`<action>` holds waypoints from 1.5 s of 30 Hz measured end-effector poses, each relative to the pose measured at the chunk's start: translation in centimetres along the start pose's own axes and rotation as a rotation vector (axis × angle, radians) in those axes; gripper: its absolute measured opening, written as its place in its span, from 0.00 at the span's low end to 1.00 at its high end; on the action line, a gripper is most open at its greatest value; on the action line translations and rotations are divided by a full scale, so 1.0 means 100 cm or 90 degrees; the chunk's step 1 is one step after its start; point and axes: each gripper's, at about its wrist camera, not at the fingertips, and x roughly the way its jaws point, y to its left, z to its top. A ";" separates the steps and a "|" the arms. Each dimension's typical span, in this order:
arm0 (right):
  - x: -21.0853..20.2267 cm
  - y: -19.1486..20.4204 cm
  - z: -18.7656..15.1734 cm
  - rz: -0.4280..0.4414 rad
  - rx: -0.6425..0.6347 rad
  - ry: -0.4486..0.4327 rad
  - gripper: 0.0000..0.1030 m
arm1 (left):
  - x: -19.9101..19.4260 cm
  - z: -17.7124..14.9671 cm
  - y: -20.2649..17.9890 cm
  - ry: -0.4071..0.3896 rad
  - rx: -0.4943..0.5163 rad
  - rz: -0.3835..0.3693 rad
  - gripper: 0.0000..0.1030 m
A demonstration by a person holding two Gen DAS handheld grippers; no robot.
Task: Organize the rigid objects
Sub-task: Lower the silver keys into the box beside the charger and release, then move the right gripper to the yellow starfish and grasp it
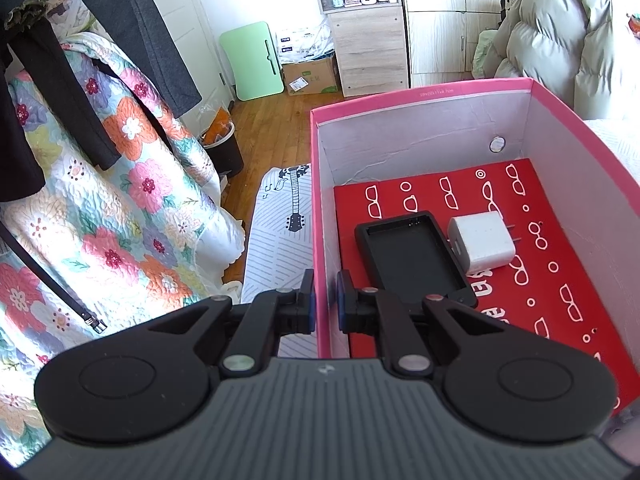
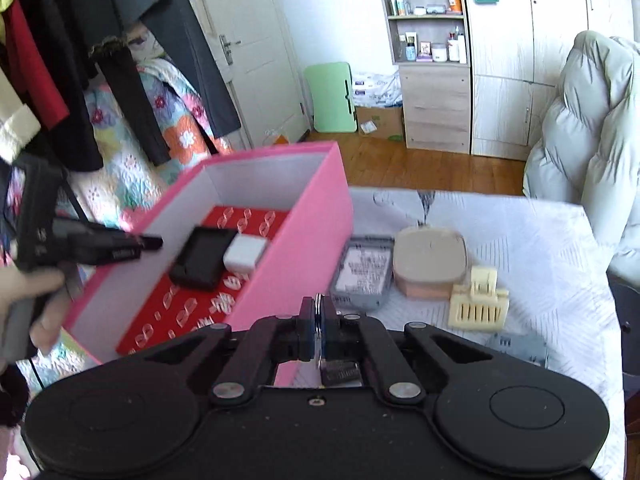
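the pink box (image 2: 304, 216) sits on the patterned bedspread (image 2: 520, 248), its left wall pinched by the clenched left hand-held gripper (image 1: 325, 300); a tug there could tip it and shift the black tray (image 1: 412, 256) and white charger (image 1: 482, 244) inside. the right hand-held gripper (image 2: 319, 320) grasps a thin metal ring with a dark piece hanging below (image 2: 340, 374), a slim hold that could slip before reaching the box.

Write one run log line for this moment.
left hand-held gripper: shut on pink box wall | right hand-held gripper: shut on thin metal piece
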 end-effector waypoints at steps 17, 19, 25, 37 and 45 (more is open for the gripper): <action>0.025 0.039 0.065 0.084 -0.032 0.002 0.04 | 0.000 -0.002 0.000 -0.005 0.008 0.005 0.09; 0.043 0.041 0.058 0.078 -0.033 0.029 0.04 | -0.001 -0.002 -0.001 -0.007 0.011 0.008 0.08; 0.100 0.061 0.049 0.010 -0.105 0.110 0.04 | -0.003 -0.003 -0.003 -0.015 0.020 0.018 0.08; 0.062 0.044 0.052 0.018 -0.040 0.069 0.11 | -0.003 -0.003 -0.003 -0.015 0.020 0.018 0.08; 0.002 0.032 0.033 0.088 -0.008 0.097 0.13 | -0.002 -0.003 -0.004 -0.016 0.022 0.019 0.08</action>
